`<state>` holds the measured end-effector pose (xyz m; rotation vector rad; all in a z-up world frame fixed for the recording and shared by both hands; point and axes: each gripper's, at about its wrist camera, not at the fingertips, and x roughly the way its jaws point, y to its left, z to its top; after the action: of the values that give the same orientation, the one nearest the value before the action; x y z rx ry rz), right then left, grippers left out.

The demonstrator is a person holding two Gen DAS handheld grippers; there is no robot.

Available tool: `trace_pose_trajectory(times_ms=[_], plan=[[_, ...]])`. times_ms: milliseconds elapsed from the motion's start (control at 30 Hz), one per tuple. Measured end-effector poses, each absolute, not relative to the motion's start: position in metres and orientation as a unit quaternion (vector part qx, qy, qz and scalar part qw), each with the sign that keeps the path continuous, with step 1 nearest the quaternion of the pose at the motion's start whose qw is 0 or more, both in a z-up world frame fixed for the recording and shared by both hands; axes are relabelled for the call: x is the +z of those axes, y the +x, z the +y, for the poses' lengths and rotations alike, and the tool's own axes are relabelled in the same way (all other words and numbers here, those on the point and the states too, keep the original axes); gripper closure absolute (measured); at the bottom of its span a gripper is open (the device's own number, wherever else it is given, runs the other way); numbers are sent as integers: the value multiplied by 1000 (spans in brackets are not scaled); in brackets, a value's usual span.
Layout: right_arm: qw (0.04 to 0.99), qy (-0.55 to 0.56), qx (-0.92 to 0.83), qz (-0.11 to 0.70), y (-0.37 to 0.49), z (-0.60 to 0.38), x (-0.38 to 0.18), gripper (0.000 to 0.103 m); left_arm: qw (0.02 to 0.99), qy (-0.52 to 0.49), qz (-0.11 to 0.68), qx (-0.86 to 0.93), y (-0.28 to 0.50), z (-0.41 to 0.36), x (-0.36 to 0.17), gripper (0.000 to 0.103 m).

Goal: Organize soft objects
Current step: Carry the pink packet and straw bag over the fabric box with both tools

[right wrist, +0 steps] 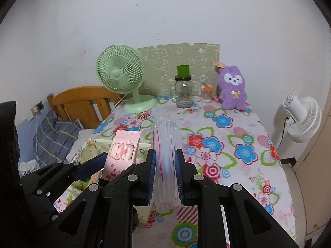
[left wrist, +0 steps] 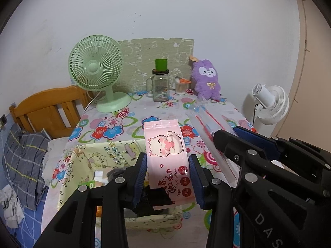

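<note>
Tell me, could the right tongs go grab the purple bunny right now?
Probably not yet. The right tongs are already shut on a clear plastic bag, so they have no room for the purple bunny. The flowery table between them looks free of obstacles, so the path seems open once the bag is put down.

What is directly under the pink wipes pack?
Under the wipes pack is an open fabric bin beside the table; something dark shows inside, but the pack and left gripper cover the rest.

Quick count: two fans, one green desk fan (left wrist: 97,70) and one white standing fan (left wrist: 269,101). One purple plush bunny (left wrist: 206,78), one glass jar mug (left wrist: 160,86), one small jar (left wrist: 180,86), one pink wipes pack (left wrist: 168,155), one clear zip bag (right wrist: 165,161), two grippers.
</note>
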<state>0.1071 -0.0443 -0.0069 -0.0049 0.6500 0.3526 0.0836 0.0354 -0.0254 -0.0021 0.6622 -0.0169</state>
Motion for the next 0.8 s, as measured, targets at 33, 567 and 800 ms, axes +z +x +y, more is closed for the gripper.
trace_pose_trajectory(times_ms=[33, 567, 800], plan=[[932, -3, 174, 319, 108, -41, -8, 81, 945, -1, 326, -6, 84, 39, -26, 62], [919, -12, 210, 332, 124, 3, -23, 81, 941, -8, 338, 22, 97, 80, -41, 62], [910, -17, 228, 344, 135, 21, -37, 81, 934, -17, 354, 32, 106, 98, -55, 62]])
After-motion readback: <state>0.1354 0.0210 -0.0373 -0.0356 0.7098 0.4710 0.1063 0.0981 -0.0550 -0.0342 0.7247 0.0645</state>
